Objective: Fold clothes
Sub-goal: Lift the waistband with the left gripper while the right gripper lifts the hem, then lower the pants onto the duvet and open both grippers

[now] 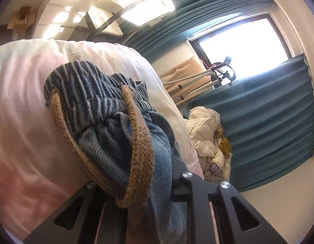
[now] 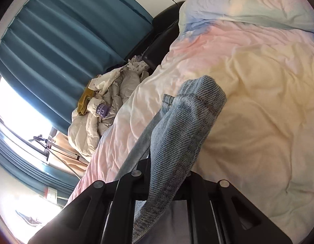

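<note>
Left wrist view: my left gripper (image 1: 157, 199) is clamped on bunched denim jeans (image 1: 108, 118); the tan-stitched seam loops out between the fingers.
Right wrist view: my right gripper (image 2: 167, 185) is closed on a pale fold of the same jeans (image 2: 183, 126), which drapes over the fingers.
Jeans position: lifted over the pastel duvet (image 2: 258, 81), near the bed's side edge.
Beside the bed: cream puffer jacket (image 2: 104, 109) heaped against the teal curtain (image 2: 61, 32).
</note>
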The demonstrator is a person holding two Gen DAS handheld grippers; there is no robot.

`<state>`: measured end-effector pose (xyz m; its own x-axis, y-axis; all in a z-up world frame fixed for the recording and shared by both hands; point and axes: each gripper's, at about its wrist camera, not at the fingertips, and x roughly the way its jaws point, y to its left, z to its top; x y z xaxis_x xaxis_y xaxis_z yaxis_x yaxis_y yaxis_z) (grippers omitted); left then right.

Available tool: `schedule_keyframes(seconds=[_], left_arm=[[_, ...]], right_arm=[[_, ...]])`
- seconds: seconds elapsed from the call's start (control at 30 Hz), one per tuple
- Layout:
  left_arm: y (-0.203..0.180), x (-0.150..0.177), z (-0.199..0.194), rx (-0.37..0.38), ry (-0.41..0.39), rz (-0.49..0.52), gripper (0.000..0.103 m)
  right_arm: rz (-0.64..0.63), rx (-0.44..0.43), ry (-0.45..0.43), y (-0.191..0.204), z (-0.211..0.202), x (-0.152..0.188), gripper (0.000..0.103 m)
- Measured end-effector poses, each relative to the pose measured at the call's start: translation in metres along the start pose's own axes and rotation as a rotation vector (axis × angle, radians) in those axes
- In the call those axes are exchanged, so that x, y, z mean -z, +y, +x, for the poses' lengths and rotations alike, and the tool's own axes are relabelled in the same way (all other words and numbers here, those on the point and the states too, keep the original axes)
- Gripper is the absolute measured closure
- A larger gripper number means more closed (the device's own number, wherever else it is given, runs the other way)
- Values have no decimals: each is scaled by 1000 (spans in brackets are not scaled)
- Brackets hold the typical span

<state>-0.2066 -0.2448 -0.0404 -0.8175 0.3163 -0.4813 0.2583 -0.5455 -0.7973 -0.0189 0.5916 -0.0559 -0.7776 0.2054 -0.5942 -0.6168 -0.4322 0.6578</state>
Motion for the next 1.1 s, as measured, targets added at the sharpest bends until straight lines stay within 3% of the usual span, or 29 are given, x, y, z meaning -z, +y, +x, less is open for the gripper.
schedule_keyframes(seconds=[0.1,0.27,0.47,0.53,0.63,0.7,0.83,0.9,0.97,1.1], left_arm=[[15,-5,-23,-43,3,-20,88],[42,-10,-46,-84,16,-49,88],[58,-7,-38,-127,48,-73,86],[60,-4,-40,-150,53,-60,85],[63,0,-43,-185,60,-42,75],[65,5,-49,-233,70,-21,58],[48,15,-66,-321,27,98,49],[37,19,-80,-339,-8,152,39],[26,24,-94,-352,-46,198,38],[-1,37,-111,-365,-85,325,38]], right_arm=[[50,-19,14,-19,-23,21,96],[241,-54,90,-62,-46,53,96],[170,-4,125,-73,-49,65,96],[236,-20,145,-89,-44,71,95],[309,-24,175,-109,-38,77,95],[326,-18,190,-114,-35,80,95],[367,-43,223,-121,-30,82,88],[400,-55,248,-126,-27,83,78],[416,-60,260,-129,-24,85,62],[440,-66,281,-133,-17,88,57]])
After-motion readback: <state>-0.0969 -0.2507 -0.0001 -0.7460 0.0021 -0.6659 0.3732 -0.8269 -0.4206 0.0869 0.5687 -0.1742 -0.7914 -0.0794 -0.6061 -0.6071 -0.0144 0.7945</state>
